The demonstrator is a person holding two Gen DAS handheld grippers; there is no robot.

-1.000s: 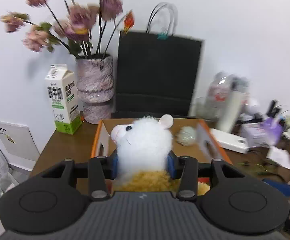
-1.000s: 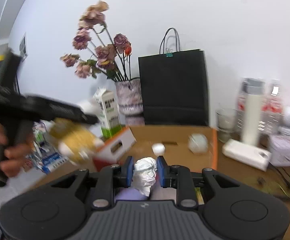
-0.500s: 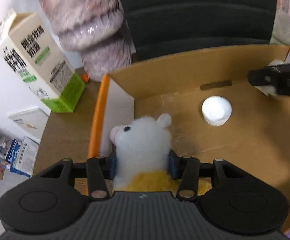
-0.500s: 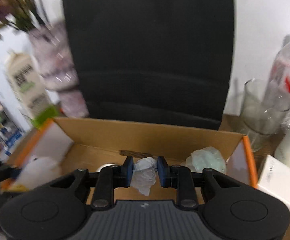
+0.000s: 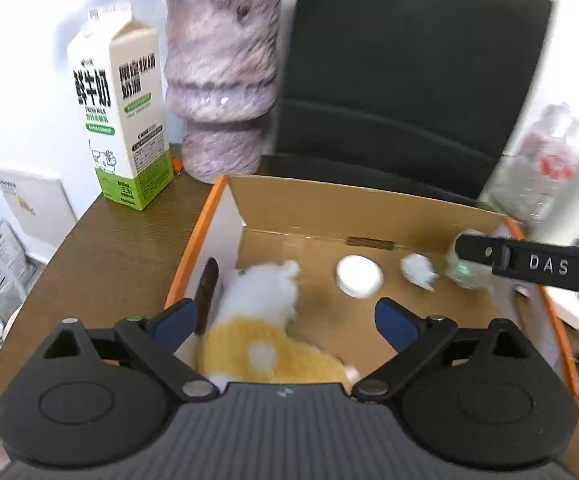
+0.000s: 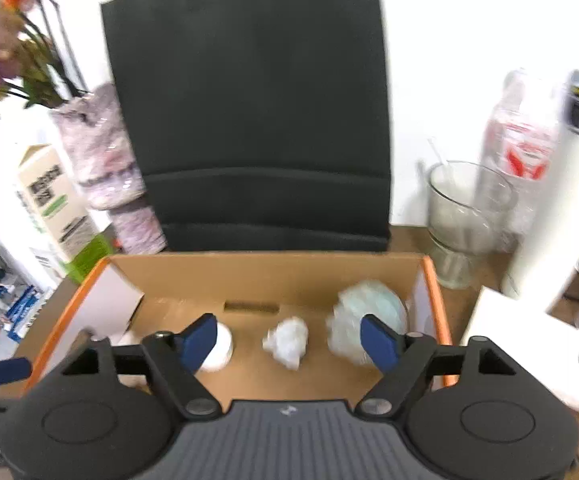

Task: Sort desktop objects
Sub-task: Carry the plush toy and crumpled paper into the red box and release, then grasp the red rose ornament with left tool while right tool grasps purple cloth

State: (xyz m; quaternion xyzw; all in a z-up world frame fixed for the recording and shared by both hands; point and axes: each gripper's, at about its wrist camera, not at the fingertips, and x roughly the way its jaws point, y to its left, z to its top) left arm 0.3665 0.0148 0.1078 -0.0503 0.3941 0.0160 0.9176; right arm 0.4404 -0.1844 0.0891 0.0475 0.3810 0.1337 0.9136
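While both grippers hang over it with jaws opening, the box (image 5: pixel 369 208) is what the next move turns on: an open cardboard carton with orange rims and white end flaps, its long axis running left to right across both views, on a dark wood-grain desk (image 5: pixel 101 248). Behind it stand a matt black paper bag (image 6: pixel 249 100), a mottled purple vase (image 5: pixel 221 80), glossy and ribbed, and a waxy milk carton (image 5: pixel 117 120); a clear glass (image 6: pixel 461 220) is off the box's right end. Inside, at the left end, lies the plush (image 5: pixel 265 312), a soft white fleece toy in a yellow knit, below and between the spread pads of the left gripper (image 5: pixel 285 320), which do not press on it, so it looks released, and its length seems to run away from the camera. The left hand is plainly the nearer one to it. At the right end sits a pale green crumpled wad (image 6: pixel 369 320), partly behind the right pad of the right gripper (image 6: pixel 293 340). Between that gripper's parted pads and untouched lies the tissue (image 6: pixel 287 340), a small crinkled white ball on the box floor, with a smooth white round lid (image 6: pixel 219 350) just left of it. Both drops look done, so I judge the next reach goes outward to the desk
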